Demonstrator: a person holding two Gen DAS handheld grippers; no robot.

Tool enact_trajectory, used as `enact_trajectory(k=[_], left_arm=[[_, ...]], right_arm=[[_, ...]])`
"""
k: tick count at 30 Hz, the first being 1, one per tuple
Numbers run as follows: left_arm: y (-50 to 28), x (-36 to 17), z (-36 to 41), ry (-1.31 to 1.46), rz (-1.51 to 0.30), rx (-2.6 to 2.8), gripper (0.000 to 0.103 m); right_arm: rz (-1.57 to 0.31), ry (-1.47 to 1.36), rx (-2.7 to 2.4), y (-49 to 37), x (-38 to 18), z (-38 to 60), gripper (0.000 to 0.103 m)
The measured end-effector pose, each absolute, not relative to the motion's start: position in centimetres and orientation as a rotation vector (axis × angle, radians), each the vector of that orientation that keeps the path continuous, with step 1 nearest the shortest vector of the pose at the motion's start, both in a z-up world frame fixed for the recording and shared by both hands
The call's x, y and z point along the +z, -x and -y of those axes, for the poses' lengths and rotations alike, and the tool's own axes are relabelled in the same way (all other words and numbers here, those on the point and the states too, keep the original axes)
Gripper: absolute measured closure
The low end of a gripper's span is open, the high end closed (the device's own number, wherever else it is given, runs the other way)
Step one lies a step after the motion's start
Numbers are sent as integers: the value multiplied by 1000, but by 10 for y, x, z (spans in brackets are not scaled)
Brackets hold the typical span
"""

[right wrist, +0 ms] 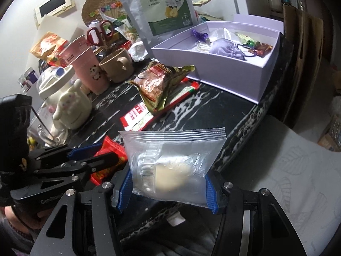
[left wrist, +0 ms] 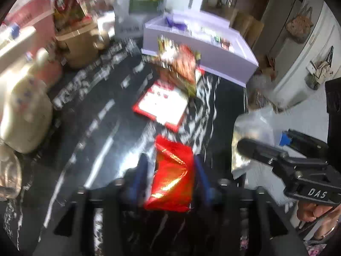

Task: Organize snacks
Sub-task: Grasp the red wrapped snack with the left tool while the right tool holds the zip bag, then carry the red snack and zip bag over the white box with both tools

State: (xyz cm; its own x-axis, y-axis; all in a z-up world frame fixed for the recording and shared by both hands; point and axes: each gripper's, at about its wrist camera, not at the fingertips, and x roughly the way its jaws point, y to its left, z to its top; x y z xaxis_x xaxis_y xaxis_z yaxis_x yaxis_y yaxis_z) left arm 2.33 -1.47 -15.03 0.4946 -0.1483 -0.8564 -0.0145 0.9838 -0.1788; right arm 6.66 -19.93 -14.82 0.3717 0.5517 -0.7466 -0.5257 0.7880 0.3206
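A red foil snack packet (left wrist: pixel 170 170) lies on the black marbled table (left wrist: pixel 96 128) between the blue fingers of my left gripper (left wrist: pixel 170 160); small gaps show on both sides, so the jaws stand open around it. My right gripper (right wrist: pixel 168 177) is shut on a clear zip bag (right wrist: pixel 174 160) with a pale bun inside, held above the table's near edge. Further back, a brown and gold snack packet (right wrist: pixel 157 81) rests on a flat red and white packet (right wrist: pixel 136 115). Behind them stands an open lilac box (right wrist: pixel 202 64) holding sweets and a purple pouch.
Along the left stand a beige mug (right wrist: pixel 116 68), a pink cup (right wrist: pixel 85 64), red-handled scissors (right wrist: pixel 100 32) and a white figure-shaped jug (right wrist: pixel 70 106). A large silver pouch (right wrist: pixel 157 6) leans behind the box. A leaf-patterned white cloth (right wrist: pixel 287 181) lies past the table's right edge.
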Motion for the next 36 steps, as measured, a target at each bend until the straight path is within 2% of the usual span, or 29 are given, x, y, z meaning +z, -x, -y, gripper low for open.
enact_trajectory(k=[2,3,8,9,10,11,12,14,36], left_arm=[[-22,-151,20,130,-1041,-80,31],[-22,-153,23,113,-1049,-79,28],[-18,-159,29,58,-1006,-52,26],[-18,-160,28,58,-999,-44,26],[-17,-160,28,53,-994,-34,36],[-17,-159,28,28,-983,-5,55],[-17,-158,26,43,-972,-13,64],[-19,-157,21,67,-976,-17,67],[-11,-112,30,88,-883,-88,68]], right_arm=[[-972,-33,688,-66,-149,202,47],[-973,-33,686,-66,-149,202,47],[-972,-41,675,-67,-149,206,47],[-972,-41,674,-67,-149,206,47],[-971,-41,671,-67,-149,206,47],[-972,-42,669,-67,-149,207,47],[-974,-43,668,-68,-149,207,47],[-978,-44,667,-68,-150,207,47],[-957,-59,681,-57,-134,209,47]])
